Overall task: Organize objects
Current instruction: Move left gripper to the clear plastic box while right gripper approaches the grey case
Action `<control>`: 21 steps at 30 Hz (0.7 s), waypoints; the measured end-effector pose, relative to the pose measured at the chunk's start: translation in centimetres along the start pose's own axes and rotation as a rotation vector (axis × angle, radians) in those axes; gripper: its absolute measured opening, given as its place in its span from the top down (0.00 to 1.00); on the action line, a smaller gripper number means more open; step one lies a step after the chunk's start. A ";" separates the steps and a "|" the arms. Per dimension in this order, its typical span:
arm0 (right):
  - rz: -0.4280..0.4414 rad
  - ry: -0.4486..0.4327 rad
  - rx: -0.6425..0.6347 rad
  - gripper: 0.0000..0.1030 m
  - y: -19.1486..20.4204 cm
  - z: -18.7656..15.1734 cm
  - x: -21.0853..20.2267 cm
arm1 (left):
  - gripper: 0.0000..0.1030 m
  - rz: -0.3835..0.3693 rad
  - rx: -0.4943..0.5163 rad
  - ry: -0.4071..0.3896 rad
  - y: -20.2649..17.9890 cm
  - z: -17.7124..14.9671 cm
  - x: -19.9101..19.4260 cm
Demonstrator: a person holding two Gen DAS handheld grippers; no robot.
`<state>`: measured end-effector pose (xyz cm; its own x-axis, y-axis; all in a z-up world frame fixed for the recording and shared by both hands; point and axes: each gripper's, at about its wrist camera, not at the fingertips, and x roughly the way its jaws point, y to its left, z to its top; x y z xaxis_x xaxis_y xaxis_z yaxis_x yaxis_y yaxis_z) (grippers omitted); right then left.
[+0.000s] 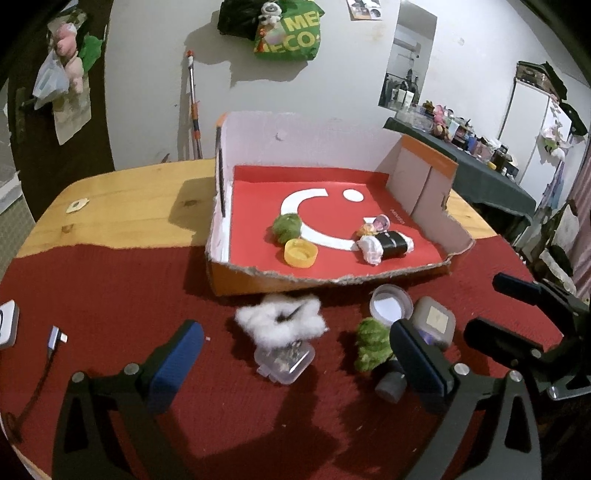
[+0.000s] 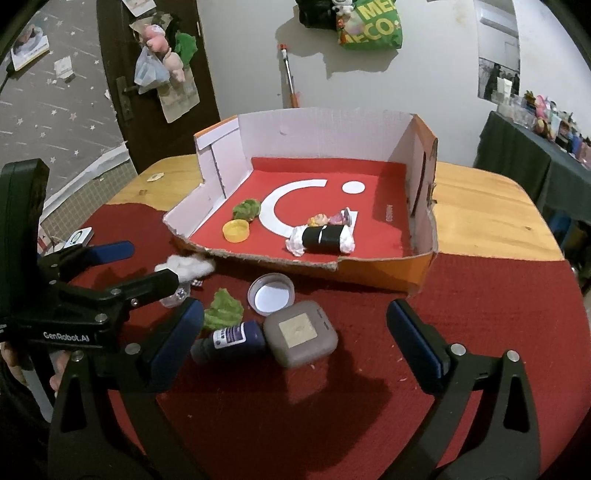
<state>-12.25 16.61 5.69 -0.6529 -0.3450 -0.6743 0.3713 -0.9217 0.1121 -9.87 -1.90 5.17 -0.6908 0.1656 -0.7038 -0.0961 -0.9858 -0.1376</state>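
Both tongs (image 1: 295, 363) (image 2: 295, 341) spread wide, empty; "GenRobot.AI" on the left one, "MECO" on green bag (image 2: 371, 27).

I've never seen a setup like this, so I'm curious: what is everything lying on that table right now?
Cardboard box: one, orange outside, red floor, on the table.
Yellow cap: one, in the box.
Green fuzzy balls: two, one in the box, one on the cloth.
Black roll: one, white paper ends, in the box.
White fluff: one, before the box.
Clear case: one, under the fluff.
Grey lid: one, on the cloth.
Grey square case: one, beside the lid.
Dark bottle: one, lying down.
Left gripper: black, open.
Right gripper: black, open.
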 end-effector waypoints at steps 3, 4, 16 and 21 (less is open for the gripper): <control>0.001 0.015 -0.005 0.02 0.2 -0.4 0.3 | 0.00 0.003 -0.003 0.013 0.2 -0.5 0.3; 0.001 0.020 -0.005 0.02 0.2 -0.6 0.4 | 0.00 0.005 -0.004 0.015 0.3 -0.7 0.3; -0.019 0.057 0.020 0.02 -0.5 -2.0 1.0 | 0.00 0.002 -0.021 0.037 0.8 -1.7 0.9; -0.046 0.068 0.014 0.04 -0.8 -2.4 1.3 | 0.08 0.009 -0.030 0.050 1.1 -2.0 1.4</control>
<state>-11.85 17.27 2.98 -0.6223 -0.2899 -0.7271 0.3327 -0.9388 0.0896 -9.50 -2.73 2.60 -0.6550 0.1582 -0.7389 -0.0676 -0.9862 -0.1512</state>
